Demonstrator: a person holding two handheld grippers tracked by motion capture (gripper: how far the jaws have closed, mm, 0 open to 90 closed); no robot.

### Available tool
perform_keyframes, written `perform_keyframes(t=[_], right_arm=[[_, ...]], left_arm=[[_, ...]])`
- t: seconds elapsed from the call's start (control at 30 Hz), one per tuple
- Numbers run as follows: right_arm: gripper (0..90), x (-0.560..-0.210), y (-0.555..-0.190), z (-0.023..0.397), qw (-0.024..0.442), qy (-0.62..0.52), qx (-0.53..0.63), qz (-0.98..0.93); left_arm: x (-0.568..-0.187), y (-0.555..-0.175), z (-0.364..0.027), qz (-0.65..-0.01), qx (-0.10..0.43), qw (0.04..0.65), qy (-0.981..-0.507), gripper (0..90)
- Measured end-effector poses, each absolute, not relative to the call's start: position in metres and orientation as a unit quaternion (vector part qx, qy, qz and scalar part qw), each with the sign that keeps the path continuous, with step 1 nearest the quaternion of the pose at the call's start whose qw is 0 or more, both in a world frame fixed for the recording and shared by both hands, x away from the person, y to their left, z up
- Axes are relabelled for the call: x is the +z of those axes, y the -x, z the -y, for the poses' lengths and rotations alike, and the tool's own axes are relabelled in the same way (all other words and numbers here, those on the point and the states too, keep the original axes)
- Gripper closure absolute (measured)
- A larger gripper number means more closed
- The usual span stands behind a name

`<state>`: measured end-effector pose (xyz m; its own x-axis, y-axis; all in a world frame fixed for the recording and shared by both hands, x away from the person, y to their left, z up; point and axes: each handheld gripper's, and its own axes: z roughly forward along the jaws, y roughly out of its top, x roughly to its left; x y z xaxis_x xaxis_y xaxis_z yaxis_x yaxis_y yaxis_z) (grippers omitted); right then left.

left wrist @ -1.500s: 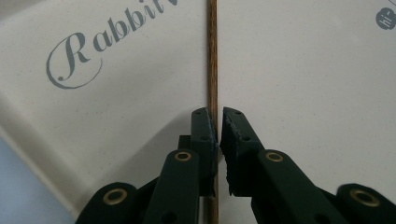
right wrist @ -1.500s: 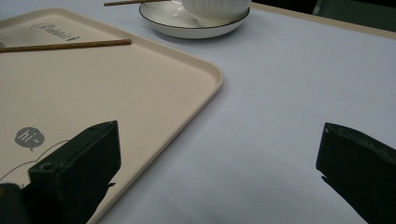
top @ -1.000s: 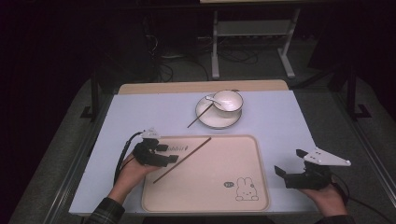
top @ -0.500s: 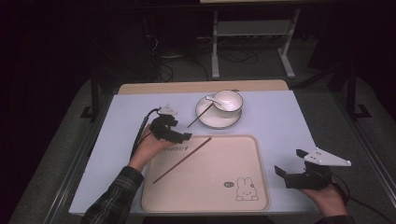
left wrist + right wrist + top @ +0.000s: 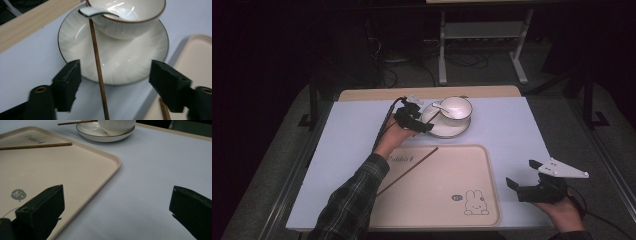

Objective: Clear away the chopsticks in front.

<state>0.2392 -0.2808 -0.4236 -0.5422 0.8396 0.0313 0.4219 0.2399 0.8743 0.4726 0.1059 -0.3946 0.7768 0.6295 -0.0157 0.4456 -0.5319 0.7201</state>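
Our left tool point(image 5: 113, 82) has just been closing, jaws apart astride the chopstick point(image 5: 98, 70) lying against the plate point(image 5: 140, 62) at its 9 o'clock. Our right tool point(image 5: 117, 212) rests apart at the tray's point(image 5: 482, 165) 3 o'clock.

Bowl point(image 5: 130, 17) and plate point(image 5: 117, 62): glazed ceramic, glossy with bright glare streaks, fine ribbed texture, thin dark rim line. Spoon point(image 5: 100, 12): white glazed ceramic, equally shiny. Chopstick on the plate point(image 5: 97, 62): brown wood, matt, faint grain. Chopstick on the tray point(image 5: 35, 146): same wood, matt. Tray point(image 5: 82, 170): beige plastic, smooth, satin sheen, printed rabbit and lettering. Table cover point(image 5: 155, 170): pale lilac sheet, smooth, matt, whether cloth or paper can't be told; bare light wood strip point(image 5: 427, 93) at the far edge. Left gripper point(image 5: 115, 80) and right gripper point(image 5: 116, 212): jaw pads of matt black plastic, slightly rough. Sleeve point(image 5: 347, 205): plaid woven cloth.
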Motion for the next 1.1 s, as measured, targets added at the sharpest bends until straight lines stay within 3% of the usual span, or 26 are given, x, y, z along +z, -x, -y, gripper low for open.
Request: perform_keyframes(t=[0.1,0.2,0.43,0.7,1.1], right_arm=[[0.0,-0.424,-0.24,0.281,0.231,-0.419,0.453,-0.753],[0.0,-0.424,-0.24,0.281,0.231,-0.419,0.454,-0.752],[0.0,-0.424,-0.24,0.283,0.229,-0.419,0.455,-0.751],[0.0,-0.424,-0.24,0.284,0.23,-0.419,0.458,-0.75],[0.0,-0.424,-0.24,0.285,0.23,-0.421,0.458,-0.748]], left_arm=[[-0.397,-0.48,-0.1,-0.312,0.129,0.368,-0.866,34.6],[-0.403,-0.489,-0.093,-0.323,0.134,0.364,-0.863,47.8],[-0.421,-0.508,-0.081,-0.336,0.13,0.345,-0.867,66.5],[-0.432,-0.514,-0.078,-0.355,0.126,0.336,-0.863,81.7],[-0.424,-0.515,-0.089,-0.373,0.135,0.328,-0.857,84.0]])
